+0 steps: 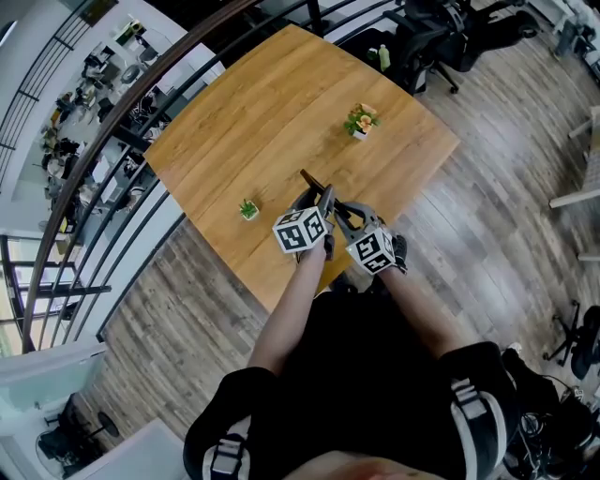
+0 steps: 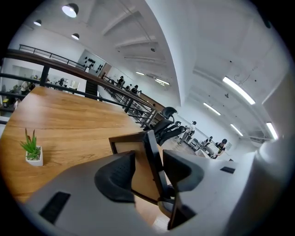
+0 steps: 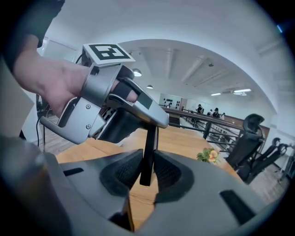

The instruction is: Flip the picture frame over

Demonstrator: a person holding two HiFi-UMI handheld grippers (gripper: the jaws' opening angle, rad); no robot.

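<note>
right gripper [image 3: 147, 160]: pinching the picture frame [image 3: 150, 138] edge | left gripper [image 2: 150, 161]: jaws apart, frame loose between 'em | frame's up on edge

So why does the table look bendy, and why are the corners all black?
Head view: the wide lens bows the straight edges of the table. Left gripper view: black corners ring a round image, and a ceiling lamp glares white. Right gripper view: same round rim, but the picture frame looks fairly sharp.
</note>
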